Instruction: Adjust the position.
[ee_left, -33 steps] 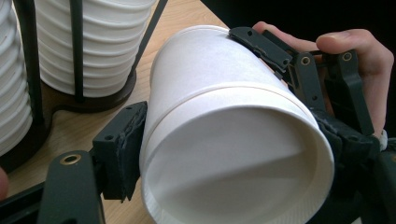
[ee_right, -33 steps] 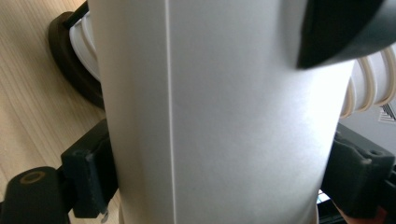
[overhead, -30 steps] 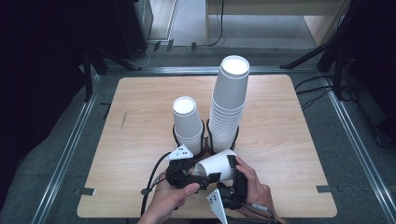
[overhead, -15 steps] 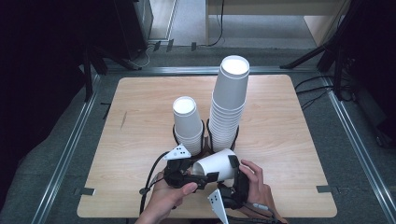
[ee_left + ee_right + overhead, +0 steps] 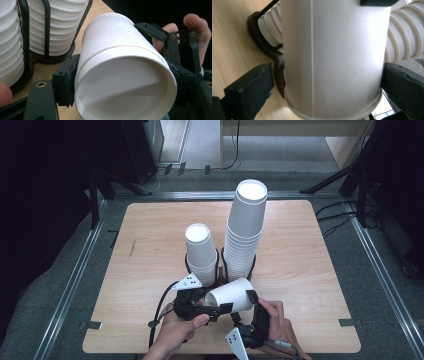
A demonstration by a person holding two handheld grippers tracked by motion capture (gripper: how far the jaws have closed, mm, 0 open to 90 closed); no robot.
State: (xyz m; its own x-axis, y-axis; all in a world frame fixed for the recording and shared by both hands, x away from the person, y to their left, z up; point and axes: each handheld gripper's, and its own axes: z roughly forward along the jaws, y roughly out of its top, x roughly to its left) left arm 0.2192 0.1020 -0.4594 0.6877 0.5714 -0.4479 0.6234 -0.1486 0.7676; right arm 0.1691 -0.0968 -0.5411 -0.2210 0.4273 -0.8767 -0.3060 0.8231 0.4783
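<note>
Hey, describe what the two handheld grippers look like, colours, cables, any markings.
Both the left gripper and the right gripper are black, jointed frames with two padded black jaws. Each carries a grey three-cornered plate with dark dots, and a black cable trails from each. Forearms are bare.

On the counter (image 5: 150, 245) two cup stacks stand side by side in wire holders, the short stack (image 5: 201, 251) left of the tall stack (image 5: 245, 227). Before them a single cup (image 5: 231, 295) lies tipped between the left tool (image 5: 212, 310) and right tool (image 5: 250, 312), seemingly off the counter.
</note>
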